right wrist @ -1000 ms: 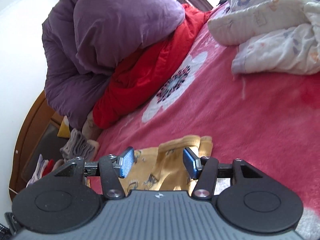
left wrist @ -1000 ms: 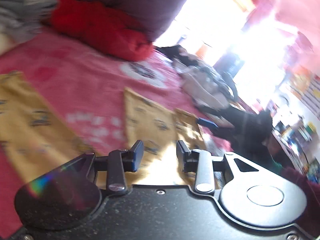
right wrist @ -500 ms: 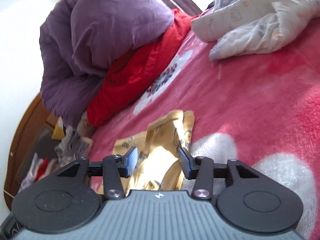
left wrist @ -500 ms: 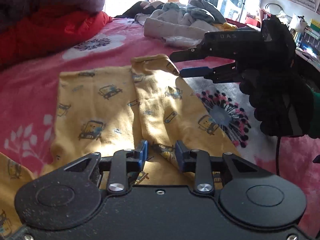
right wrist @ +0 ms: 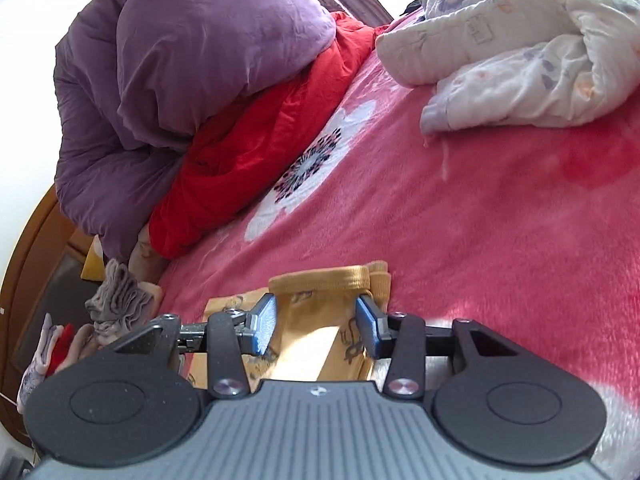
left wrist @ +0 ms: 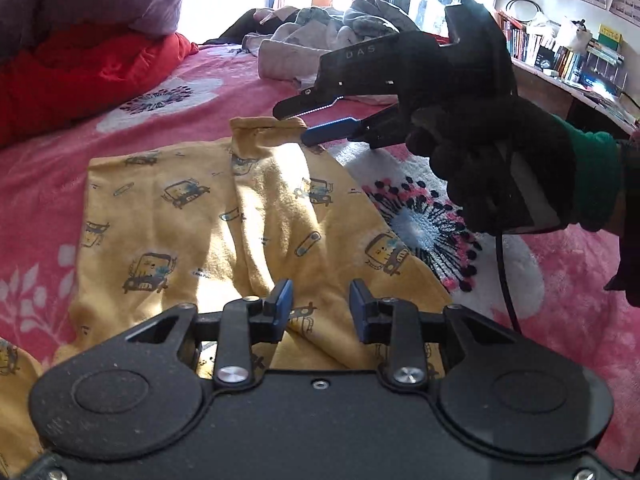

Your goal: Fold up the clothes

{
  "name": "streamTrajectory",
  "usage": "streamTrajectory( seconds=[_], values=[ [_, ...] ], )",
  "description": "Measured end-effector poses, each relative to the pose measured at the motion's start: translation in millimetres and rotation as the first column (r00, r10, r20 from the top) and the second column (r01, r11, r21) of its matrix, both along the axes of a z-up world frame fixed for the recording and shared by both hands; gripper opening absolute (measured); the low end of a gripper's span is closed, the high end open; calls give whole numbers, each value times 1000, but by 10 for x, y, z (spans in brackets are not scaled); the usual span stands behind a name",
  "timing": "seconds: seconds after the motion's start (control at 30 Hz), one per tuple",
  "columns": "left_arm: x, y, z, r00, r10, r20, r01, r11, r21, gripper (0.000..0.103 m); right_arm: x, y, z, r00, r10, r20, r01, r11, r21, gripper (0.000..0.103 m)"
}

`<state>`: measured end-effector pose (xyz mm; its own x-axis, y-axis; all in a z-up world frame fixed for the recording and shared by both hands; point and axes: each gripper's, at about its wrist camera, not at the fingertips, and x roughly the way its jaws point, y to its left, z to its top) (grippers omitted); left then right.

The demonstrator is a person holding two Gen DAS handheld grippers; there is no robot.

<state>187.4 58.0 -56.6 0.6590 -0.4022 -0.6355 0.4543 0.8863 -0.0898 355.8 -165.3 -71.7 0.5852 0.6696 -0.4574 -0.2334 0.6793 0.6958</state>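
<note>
A yellow garment with small cartoon prints [left wrist: 248, 216] lies spread on the pink flowered bedspread [left wrist: 48, 168]. My left gripper [left wrist: 318, 306] is open, low over the garment's near end. My right gripper [left wrist: 304, 122] is open at the garment's far ribbed cuff, held by a black-gloved hand. In the right wrist view that gripper [right wrist: 316, 322] straddles the yellow cuff [right wrist: 332, 280] with its jaws apart; the cloth lies between them, not pinched.
A purple duvet [right wrist: 192, 64] sits on a red quilt [right wrist: 248, 148] at the bed's head. A white flowered quilt [right wrist: 520, 52] and a pile of grey clothes [left wrist: 328, 36] lie further along. Grey folded items [right wrist: 116, 300] sit by the wooden headboard. Bookshelves [left wrist: 560, 56] stand at the right.
My left gripper swung from a blurred sideways view to face along the garment and settled near its near end. My right gripper came to the cuff and its jaws widened around it.
</note>
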Motion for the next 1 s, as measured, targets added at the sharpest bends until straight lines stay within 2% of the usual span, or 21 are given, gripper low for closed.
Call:
streamTrajectory(
  seconds=[0.17, 0.3, 0.4, 0.47, 0.57, 0.6, 0.67, 0.73, 0.8, 0.83, 0.93, 1.0],
  values=[
    [-149, -7, 102, 998, -53, 47, 54, 998, -14, 30, -94, -58, 146, 998, -54, 43, 54, 998, 17, 48],
    [-242, 65, 106, 997, -60, 45, 61, 998, -10, 30, -305, -69, 317, 997, -26, 70, 23, 999, 39, 52],
    [-263, 295, 141, 1000, -8, 30, 10, 998, -65, 30, -563, -24, 391, 998, 19, 67, -20, 999, 25, 53],
    [-273, 515, 177, 998, 60, 19, -58, 992, -115, 30, -768, 18, 396, 998, 42, 50, -43, 999, 19, 55],
    [-280, 894, 219, 981, 192, -12, -191, 963, -192, 30, -1136, 105, 363, 997, 72, 33, -72, 997, -2, 56],
    [-292, 1059, 229, 968, 249, -30, -249, 943, -222, 30, -1272, 143, 355, 996, 85, 35, -84, 996, -17, 56],
    [-326, 1411, 247, 929, 364, -71, -369, 887, -279, 30, -1572, 209, 358, 993, 108, 53, -105, 993, -47, 56],
    [-386, 1770, 223, 874, 469, -125, -483, 813, -326, 30, -1887, 269, 371, 990, 123, 73, -118, 990, -74, 56],
    [-462, 2103, 185, 806, 561, -187, -588, 726, -357, 30, -2193, 315, 400, 988, 124, 93, -116, 989, -88, 56],
    [-501, 2238, 162, 776, 592, -217, -627, 686, -369, 30, -2342, 345, 418, 987, 126, 104, -117, 989, -95, 56],
    [-647, 2530, 124, 709, 645, -285, -700, 590, -403, 30, -2737, 509, 484, 977, 153, 146, -130, 979, -157, 56],
    [-725, 2617, 114, 678, 669, -306, -729, 555, -401, 30, -2954, 703, 536, 962, 196, 190, -146, 957, -250, 56]
  ],
)
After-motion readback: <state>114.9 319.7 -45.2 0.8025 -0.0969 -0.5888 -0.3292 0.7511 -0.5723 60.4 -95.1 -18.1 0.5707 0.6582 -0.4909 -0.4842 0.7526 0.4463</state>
